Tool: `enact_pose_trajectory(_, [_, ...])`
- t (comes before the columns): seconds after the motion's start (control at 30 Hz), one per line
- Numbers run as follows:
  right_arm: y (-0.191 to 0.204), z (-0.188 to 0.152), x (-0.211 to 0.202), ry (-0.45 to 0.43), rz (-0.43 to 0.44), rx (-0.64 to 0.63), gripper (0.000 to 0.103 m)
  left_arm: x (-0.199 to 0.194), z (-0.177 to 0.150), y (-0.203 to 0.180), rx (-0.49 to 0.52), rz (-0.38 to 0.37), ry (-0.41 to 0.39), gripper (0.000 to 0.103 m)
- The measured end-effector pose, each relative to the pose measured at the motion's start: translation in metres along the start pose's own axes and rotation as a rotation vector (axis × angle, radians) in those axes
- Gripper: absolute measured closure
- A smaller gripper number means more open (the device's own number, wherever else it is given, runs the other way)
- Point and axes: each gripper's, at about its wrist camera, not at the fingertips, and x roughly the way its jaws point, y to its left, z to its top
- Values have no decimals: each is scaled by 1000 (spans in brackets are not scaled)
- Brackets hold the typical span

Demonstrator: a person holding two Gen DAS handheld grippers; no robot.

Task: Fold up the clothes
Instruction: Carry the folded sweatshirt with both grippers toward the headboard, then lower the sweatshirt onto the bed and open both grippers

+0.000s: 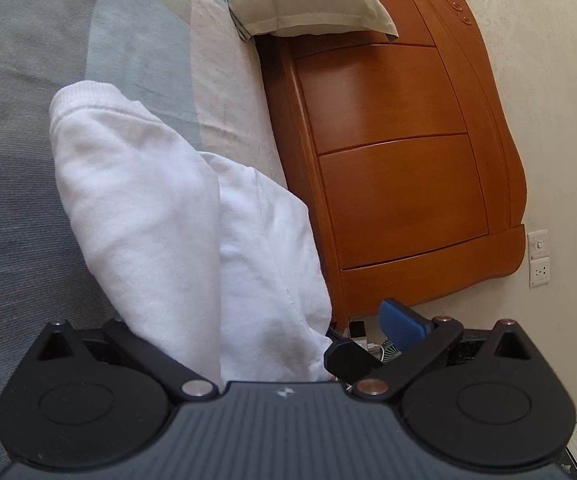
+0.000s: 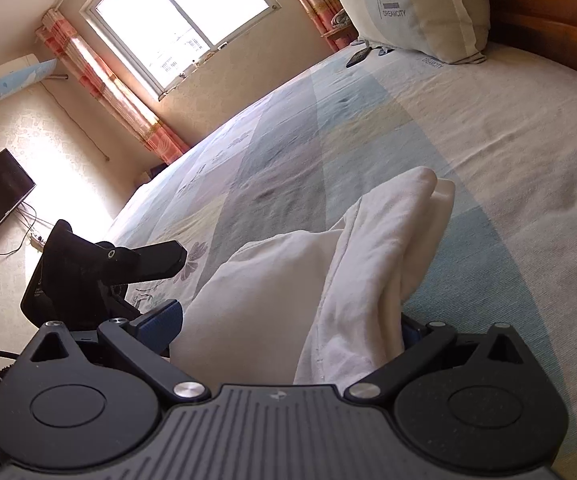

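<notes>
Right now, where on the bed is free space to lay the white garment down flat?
The bedspread is bare between the white garment and the pillow, and toward the window side. It is crowded only near the pillow, where small dark items lie, and at the headboard edge.

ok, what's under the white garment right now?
The white garment hangs between both grippers over the patterned bedsheet. Grey and blue sheet panels show around it; the patch directly beneath is covered. A wooden headboard stands behind.
</notes>
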Motion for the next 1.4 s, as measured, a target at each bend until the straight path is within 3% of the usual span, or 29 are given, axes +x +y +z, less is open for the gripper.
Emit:
enact_pose_trajectory(0.27, [-53, 50, -27, -35, -84, -73, 0, 88, 27, -23, 10, -27, 15, 2])
enact_pose_trajectory(0.5, [-98, 69, -38, -69, -168, -59, 0, 130, 33, -30, 46, 0, 31, 2])
enact_pose_trajectory(0.8, [-129, 70, -21, -47, -180, -47, 0, 137, 25, -16, 30, 44, 34, 2])
enact_pose_trajectory(1.0, [-152, 55, -15, 12, -268, -18, 0, 111, 19, 10, 57, 93, 54, 2])
enact_pose_trajectory(1.07, [-161, 51, -25, -5, -259, 26, 0, 97, 21, 20, 48, 101, 30, 2])
enact_pose_trajectory(1.2, [-180, 43, -45, -38, -242, 115, 0, 83, 38, 40, -22, 47, -32, 2])
enact_pose_trajectory(1.3, [-186, 39, -52, -69, -230, 163, 0, 92, 48, 40, -33, 62, -51, 2])
enact_pose_trajectory(1.4, [-176, 40, -50, -85, -229, 132, 0, 102, 61, 37, -25, 79, -92, 2])
